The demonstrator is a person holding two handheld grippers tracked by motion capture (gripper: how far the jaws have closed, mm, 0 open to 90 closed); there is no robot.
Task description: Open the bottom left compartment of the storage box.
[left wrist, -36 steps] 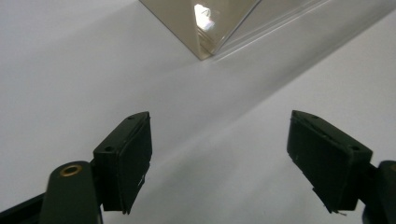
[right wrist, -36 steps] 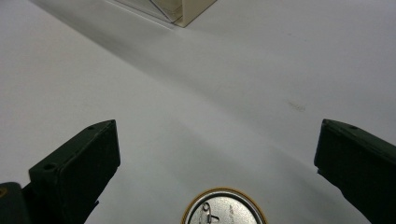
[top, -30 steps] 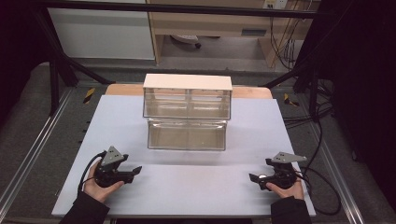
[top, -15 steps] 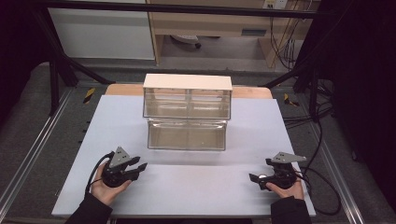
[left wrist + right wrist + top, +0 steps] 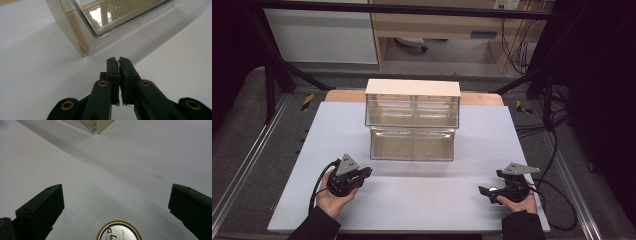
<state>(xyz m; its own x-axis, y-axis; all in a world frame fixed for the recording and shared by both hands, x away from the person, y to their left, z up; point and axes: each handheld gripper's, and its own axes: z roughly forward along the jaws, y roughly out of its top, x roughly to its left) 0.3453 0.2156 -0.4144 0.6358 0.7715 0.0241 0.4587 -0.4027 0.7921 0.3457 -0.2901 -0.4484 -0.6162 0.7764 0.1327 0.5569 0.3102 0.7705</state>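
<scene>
- Clear plastic drawer cabinet (image 5: 412, 122): mid-table in the high view, just ahead of the left gripper (image 5: 362, 173).
- Left gripper view: jaws just closed together, empty.
- Right gripper (image 5: 116, 202): jaws wide apart, a metal can top (image 5: 119, 231) between them.

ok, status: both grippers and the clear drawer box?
Left gripper just closed, shut on nothing, short of the clear drawer box. Right gripper open, a round can low between its jaws, untouched. Nothing in the way.
</scene>
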